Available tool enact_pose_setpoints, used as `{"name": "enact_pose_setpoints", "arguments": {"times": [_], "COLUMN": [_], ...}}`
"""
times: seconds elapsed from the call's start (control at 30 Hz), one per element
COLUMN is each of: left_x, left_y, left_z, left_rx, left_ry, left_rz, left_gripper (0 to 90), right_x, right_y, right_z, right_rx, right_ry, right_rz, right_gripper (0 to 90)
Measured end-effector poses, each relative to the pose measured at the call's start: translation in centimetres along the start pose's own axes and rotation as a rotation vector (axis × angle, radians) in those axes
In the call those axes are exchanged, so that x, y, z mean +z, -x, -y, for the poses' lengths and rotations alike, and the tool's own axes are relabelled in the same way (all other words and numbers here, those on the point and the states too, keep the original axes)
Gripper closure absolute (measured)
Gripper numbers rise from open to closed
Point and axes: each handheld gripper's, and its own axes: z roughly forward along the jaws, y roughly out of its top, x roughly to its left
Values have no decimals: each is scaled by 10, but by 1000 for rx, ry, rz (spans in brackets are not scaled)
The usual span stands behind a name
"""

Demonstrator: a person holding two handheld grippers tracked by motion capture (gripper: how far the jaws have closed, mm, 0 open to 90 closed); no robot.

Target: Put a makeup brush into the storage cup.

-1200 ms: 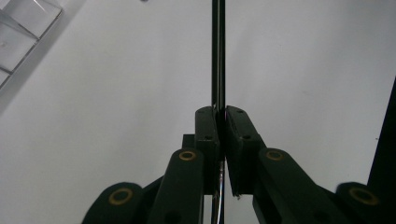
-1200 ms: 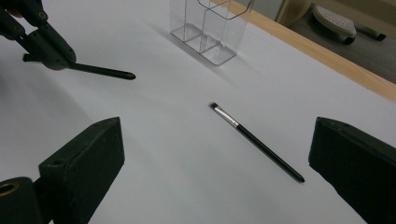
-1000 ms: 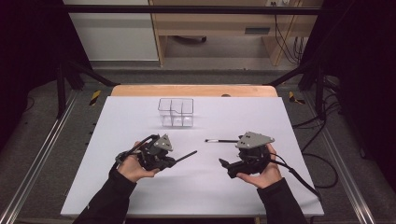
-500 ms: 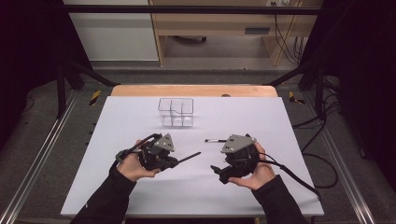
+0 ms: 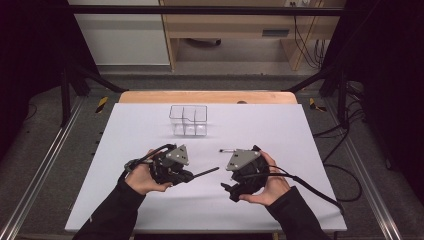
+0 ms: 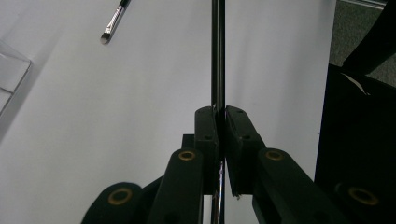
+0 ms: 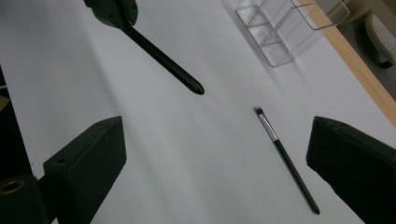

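No labels or writing anywhere that I can read. Left tongs point(image 5: 192, 175) are clenched on a black stick point(image 6: 217, 56) that pokes out toward the right tongs point(image 5: 226, 189), which are released. A thin brush point(image 7: 285, 158) lies flat on the white counter point(image 5: 300, 135) between those jaws. Clear organizer point(image 5: 188, 120) sits farther back. Dark room around it.

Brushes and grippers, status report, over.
Left gripper shut on black brush handle. Right gripper open, above second brush lying on table. Clear organizer beyond, nothing between.
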Motion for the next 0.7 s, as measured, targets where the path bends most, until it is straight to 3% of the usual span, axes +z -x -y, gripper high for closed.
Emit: {"name": "enact_pose_setpoints", "arguments": {"times": [0.17,0.53,0.7], "left_x": [1,2,3], "left_y": [2,3,4], "left_z": [-1,-5,-6], "left_rx": [14,35,37], "left_ry": [6,3,4], "left_rz": [23,70,71], "left_gripper": [833,833,833], "right_x": [2,6,9], "right_y": [-6,-14,-17], "right_z": [-5,-12,-15], "right_rx": [-59,-137,-181], "right_ry": [-17,-37,-58], "right_rz": [-14,-27,-36], "right_gripper": [74,139,177]}}
